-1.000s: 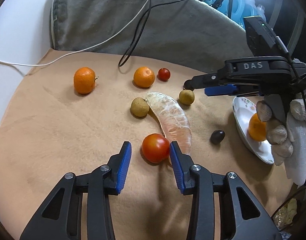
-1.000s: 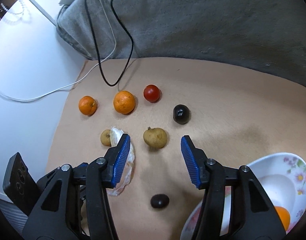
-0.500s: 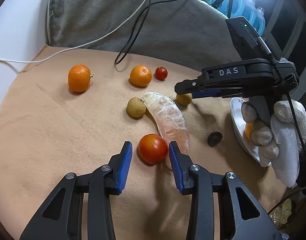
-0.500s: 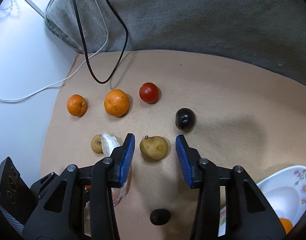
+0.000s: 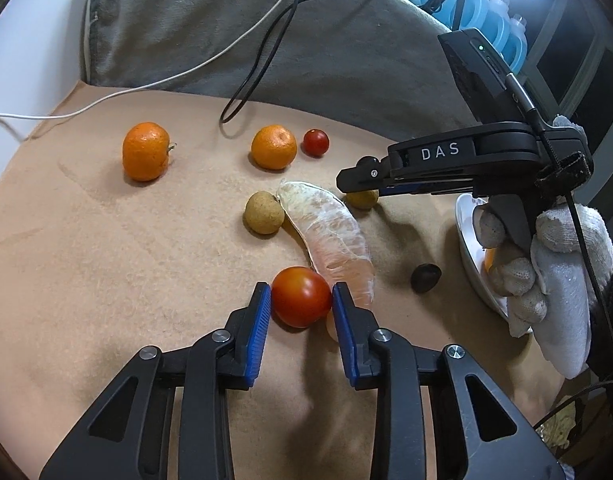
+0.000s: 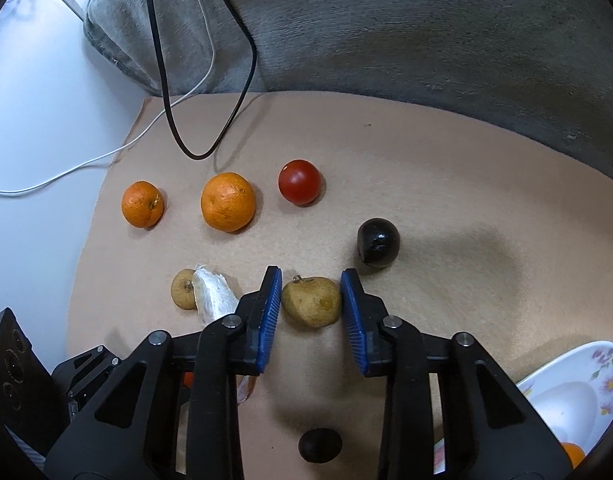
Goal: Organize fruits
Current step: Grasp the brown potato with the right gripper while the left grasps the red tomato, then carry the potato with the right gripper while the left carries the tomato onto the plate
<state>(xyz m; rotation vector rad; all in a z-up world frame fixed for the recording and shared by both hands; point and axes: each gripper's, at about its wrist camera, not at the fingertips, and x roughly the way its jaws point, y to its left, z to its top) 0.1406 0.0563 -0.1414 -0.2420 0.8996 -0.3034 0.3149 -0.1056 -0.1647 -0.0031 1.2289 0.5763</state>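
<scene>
Tan mat (image 5: 106,280): left gripper (image 5: 301,306) brackets glossy tomato (image 5: 301,296), right gripper (image 6: 311,300) brackets brownish fruit (image 6: 311,301)

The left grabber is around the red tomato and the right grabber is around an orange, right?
Not quite. The left grabber is around the red tomato, but the right grabber is around a small tan-brown fruit, not an orange. The right wrist view shows it: both oranges sit farther back on the mat, untouched.

Red tomato (image 5: 301,296) touches pomelo segment (image 5: 330,232); tan longan (image 6: 311,301) lies apart.
</scene>
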